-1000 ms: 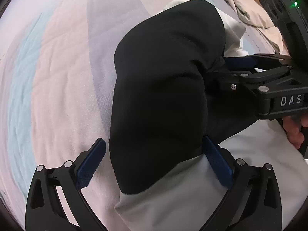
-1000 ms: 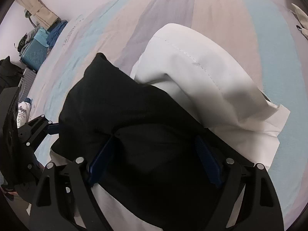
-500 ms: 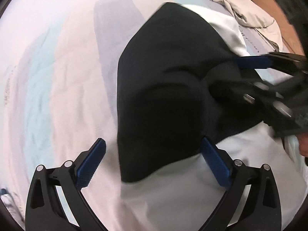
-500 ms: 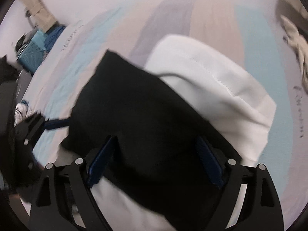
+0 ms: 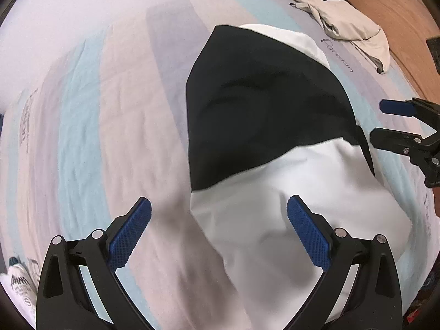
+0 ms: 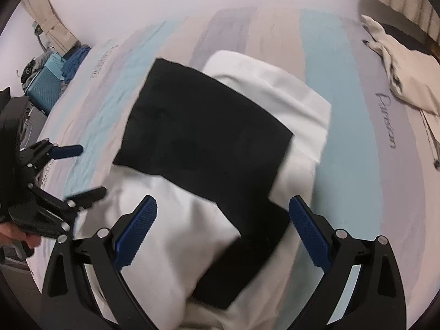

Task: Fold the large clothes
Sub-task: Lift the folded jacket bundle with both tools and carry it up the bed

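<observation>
A folded black-and-white garment (image 5: 264, 126) lies on the striped bedsheet (image 5: 104, 115); its black panel (image 6: 203, 134) lies over the white fabric (image 6: 176, 220). My left gripper (image 5: 220, 233) is open and empty, above the garment's near white end. My right gripper (image 6: 222, 228) is open and empty, above the garment's other side. The right gripper also shows at the right edge of the left wrist view (image 5: 401, 123), open. The left gripper shows at the left of the right wrist view (image 6: 68, 170), open.
A crumpled beige garment (image 5: 346, 30) lies at the far right of the bed, also in the right wrist view (image 6: 401, 74). A wooden floor (image 5: 398, 19) lies beyond it. A blue suitcase (image 6: 44, 88) and clutter stand past the bed's left edge.
Both grippers have pulled back and up from the garment. The black panel, which bulged between the fingers, now lies flat on the white fabric.
</observation>
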A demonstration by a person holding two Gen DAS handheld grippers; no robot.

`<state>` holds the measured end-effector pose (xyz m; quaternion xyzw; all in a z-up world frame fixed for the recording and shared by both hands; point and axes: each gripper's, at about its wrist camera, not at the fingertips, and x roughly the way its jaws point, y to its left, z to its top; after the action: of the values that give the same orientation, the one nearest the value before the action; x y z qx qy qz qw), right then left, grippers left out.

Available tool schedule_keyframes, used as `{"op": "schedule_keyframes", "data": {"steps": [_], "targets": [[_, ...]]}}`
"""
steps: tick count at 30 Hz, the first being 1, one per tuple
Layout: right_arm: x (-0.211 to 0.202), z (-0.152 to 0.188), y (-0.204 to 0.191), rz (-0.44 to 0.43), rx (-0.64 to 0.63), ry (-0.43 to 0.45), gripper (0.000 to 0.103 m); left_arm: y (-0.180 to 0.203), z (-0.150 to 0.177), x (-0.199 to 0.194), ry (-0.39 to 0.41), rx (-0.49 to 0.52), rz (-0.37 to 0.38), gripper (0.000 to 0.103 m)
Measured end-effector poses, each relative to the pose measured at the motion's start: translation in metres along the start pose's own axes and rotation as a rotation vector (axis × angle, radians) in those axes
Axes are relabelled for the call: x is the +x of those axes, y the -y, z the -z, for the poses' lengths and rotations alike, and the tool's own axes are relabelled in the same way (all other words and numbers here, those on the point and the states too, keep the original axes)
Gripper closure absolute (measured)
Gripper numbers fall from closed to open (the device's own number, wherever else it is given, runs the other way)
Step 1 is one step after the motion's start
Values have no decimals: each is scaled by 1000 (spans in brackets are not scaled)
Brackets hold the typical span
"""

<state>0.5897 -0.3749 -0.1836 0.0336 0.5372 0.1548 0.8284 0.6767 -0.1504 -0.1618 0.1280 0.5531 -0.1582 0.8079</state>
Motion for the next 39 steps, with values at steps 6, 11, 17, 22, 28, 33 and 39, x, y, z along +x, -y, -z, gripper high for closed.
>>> {"op": "schedule_keyframes", "data": {"steps": [6,11,17,22,28,33,39], "targets": [[18,16,28,-46,99,-77,10,-36,13,12,-39,-123,180,6],[61,27,70,-147,229,-183,10,-54,9,51,-113,-224,375,6],[101,38,83,-263,319,-228,7,-62,15,94,-180,-330,539,5],[113,39,87,-326,353,-236,6,-63,19,113,-229,-347,610,5],[118,32,75,-343,325,-250,7,-44,5,121,-232,-317,635,5],[111,31,84,-396,394,-242,52,-44,3,116,-228,-342,642,32],[96,23,70,-373,353,-234,79,-37,0,97,-205,-303,647,60]]}}
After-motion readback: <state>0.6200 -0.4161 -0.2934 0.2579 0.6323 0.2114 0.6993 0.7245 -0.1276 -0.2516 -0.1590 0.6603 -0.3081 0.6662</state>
